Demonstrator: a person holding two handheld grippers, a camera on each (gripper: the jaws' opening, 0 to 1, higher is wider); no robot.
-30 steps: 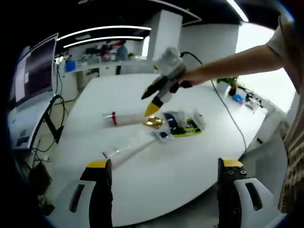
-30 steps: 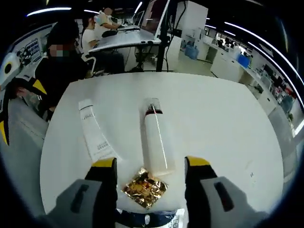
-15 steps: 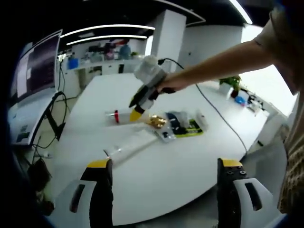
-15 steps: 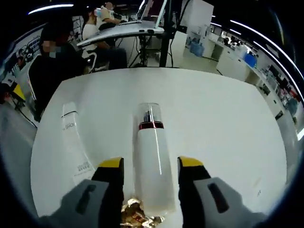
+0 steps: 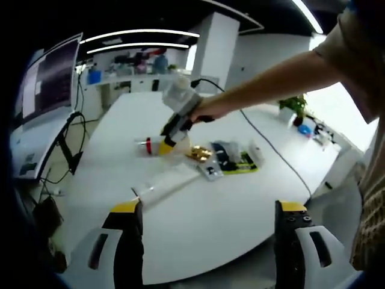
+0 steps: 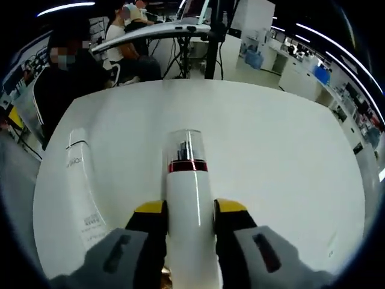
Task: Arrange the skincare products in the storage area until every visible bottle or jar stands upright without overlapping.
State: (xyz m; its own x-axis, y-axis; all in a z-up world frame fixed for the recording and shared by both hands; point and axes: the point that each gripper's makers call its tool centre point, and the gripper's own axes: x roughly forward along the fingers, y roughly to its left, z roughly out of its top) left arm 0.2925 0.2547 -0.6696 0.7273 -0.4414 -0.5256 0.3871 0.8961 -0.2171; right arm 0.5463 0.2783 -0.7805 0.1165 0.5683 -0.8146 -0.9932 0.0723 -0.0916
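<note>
Near the middle of the white table (image 6: 283, 156), the white bottle (image 6: 187, 205) lies on its side — the right gripper (image 6: 189, 208) has its yellow-tipped jaws closed against its body. A white tube (image 6: 81, 192) lies beside it. The left gripper (image 5: 204, 208) hangs above the table's near edge, jaws spread wide — holding nothing.

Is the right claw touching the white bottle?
Touching. In the right gripper view, both fingers of the right claw press against the sides of the lying bottle, no gap visible.
</note>
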